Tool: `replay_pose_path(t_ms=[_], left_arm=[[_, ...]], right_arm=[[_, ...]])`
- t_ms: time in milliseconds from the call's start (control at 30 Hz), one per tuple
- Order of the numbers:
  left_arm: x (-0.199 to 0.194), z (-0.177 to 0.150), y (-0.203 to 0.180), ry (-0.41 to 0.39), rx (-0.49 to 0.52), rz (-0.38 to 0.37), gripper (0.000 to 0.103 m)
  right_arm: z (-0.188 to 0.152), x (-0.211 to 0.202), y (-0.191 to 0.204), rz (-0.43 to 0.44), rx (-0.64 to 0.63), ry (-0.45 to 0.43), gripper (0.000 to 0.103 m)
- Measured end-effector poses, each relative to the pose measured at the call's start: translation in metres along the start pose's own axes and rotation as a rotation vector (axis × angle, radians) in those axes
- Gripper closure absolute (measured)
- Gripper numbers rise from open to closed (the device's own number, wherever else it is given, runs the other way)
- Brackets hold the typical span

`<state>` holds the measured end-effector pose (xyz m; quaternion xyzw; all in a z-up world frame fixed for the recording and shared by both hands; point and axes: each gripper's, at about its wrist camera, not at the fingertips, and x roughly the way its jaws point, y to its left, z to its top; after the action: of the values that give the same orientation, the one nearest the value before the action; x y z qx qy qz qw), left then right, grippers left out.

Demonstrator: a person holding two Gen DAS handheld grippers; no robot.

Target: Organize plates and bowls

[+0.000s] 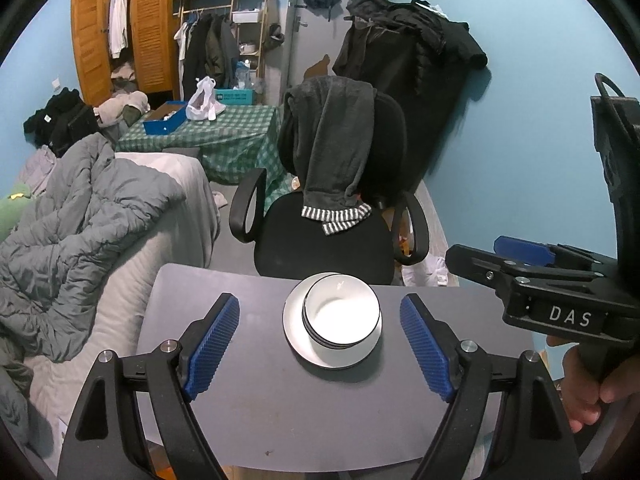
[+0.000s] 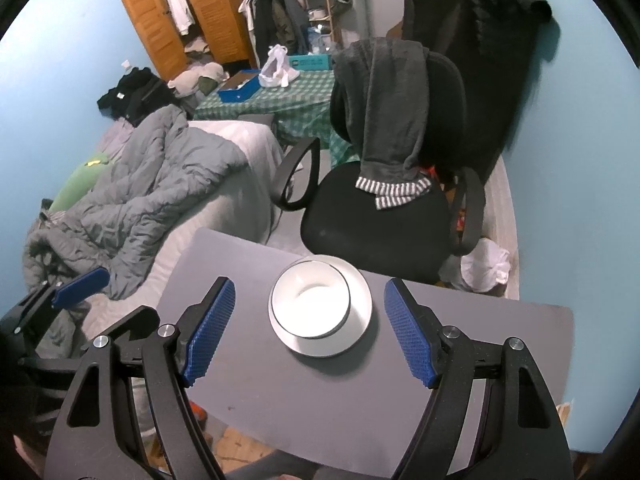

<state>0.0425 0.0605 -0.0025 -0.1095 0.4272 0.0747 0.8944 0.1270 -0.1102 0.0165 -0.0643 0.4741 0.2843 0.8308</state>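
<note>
A stack of white bowls with dark rims [image 1: 341, 311] sits on a white plate [image 1: 296, 332] near the far edge of a small grey table [image 1: 260, 412]. My left gripper [image 1: 320, 346] is open and empty, hovering above the table just short of the stack. In the right wrist view the bowls [image 2: 310, 300] rest on the plate [image 2: 362, 312] on the table [image 2: 480, 380]. My right gripper [image 2: 308, 330] is open and empty, also just short of the stack. The right gripper also shows at the right edge of the left wrist view [image 1: 520, 264].
A black office chair [image 1: 324, 240] draped with a grey garment stands right behind the table. A bed with a grey duvet [image 1: 80, 224] lies to the left. A blue wall [image 1: 540, 140] with hung dark coats is at the right.
</note>
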Motion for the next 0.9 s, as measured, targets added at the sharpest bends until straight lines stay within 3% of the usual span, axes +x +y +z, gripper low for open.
replay_pose_path(t_ms=[900], left_arm=[[-0.008, -0.016, 0.010, 0.022, -0.049, -0.045, 0.019]], right_arm=[[-0.025, -0.027, -0.001, -0.022, 0.053, -0.023, 0.027]])
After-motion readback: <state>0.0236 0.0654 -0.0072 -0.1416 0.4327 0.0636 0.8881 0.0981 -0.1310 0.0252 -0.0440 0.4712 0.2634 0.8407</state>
